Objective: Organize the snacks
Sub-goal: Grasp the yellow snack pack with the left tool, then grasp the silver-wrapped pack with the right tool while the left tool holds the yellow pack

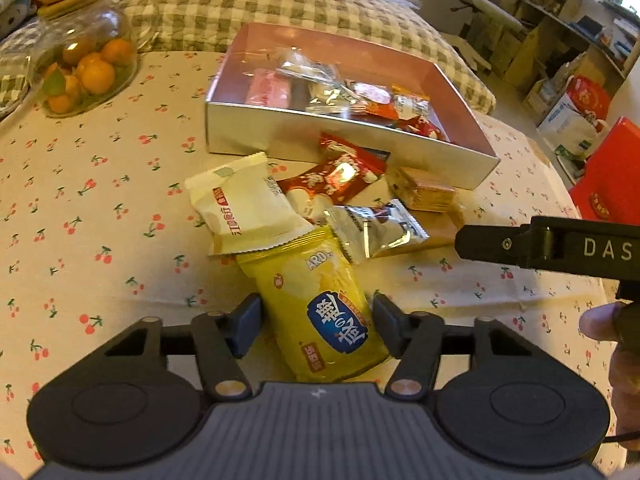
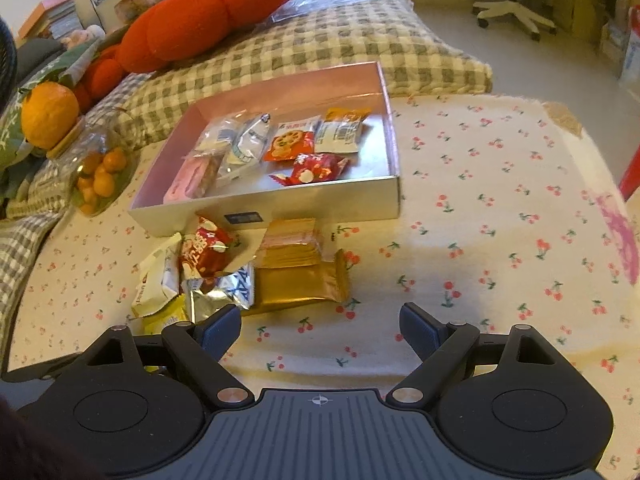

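Note:
A silver box (image 1: 280, 130) with several snack packets inside sits on the cherry-print tablecloth; it also shows in the right wrist view (image 2: 320, 204). In front of it lies a pile of loose snacks: a white packet (image 1: 244, 204), a red packet (image 1: 340, 178), a silver packet (image 1: 376, 226), gold packets (image 2: 300, 276). A yellow chip packet (image 1: 320, 316) lies between my left gripper's (image 1: 316, 326) open fingers, which flank it without clearly squeezing. My right gripper (image 2: 320, 330) is open and empty over bare cloth, right of the pile.
A glass jar of small oranges (image 1: 86, 64) stands at the left, also in the right wrist view (image 2: 100, 172). A checked cushion (image 2: 320, 44) and red plush (image 2: 208, 12) lie behind the box. The right gripper's body (image 1: 560, 244) reaches in from the right.

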Motion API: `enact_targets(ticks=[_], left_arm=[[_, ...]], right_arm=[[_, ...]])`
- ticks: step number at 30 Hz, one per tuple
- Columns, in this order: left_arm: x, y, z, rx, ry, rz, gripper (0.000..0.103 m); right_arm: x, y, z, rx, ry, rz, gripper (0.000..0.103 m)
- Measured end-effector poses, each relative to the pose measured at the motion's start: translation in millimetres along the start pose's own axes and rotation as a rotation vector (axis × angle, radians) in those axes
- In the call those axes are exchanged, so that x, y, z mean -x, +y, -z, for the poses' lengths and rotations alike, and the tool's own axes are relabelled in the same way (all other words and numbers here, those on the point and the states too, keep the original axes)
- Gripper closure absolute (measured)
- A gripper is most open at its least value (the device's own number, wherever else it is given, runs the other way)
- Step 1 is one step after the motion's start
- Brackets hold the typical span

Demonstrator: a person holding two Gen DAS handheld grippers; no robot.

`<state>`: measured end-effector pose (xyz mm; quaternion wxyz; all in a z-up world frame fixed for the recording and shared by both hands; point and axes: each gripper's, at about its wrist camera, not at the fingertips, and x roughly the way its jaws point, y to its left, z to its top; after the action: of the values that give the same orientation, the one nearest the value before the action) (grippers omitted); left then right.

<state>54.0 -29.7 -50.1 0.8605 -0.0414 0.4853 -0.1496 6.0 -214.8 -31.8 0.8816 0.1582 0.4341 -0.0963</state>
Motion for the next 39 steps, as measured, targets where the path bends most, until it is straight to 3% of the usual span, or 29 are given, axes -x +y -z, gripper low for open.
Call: enact_targets(ticks=[12,18,24,27,28,39], left_arm=[[15.4,28.3,7.3,-0.041,0.022,0.006,0.053],[22.7,43.0,9.5,-0.04,0.026,-0.01,0.053],[29.1,58.6,11.6,-0.037,0.026,-0.024,0.053],[31.4,62.9,13.0,-0.037,0.028,-0.025,0.053],[32.4,63.7,13.6,-0.039,0.028,-0.025,0.053],[36.2,71.4,17.5,-0.086,0.028,-0.004,0.053]], right_arm=[[-22.2,36.6,-0.2,0.023,0.022,-0.094,0.016],[-33.2,57.8,0.5,0.018,0.032,-0.101,0.02],[-38.4,74.0,3.7,0.051,0.008,-0.075,0.034],[-39.9,80.5,7.7,0.1,-0.014,-0.046,0.052],[-41.0,82.1,9.3,0.116,-0.017,-0.035,0.066],[-35.3,82.5,26.8,0.202,0.036,-0.075,0.084]])
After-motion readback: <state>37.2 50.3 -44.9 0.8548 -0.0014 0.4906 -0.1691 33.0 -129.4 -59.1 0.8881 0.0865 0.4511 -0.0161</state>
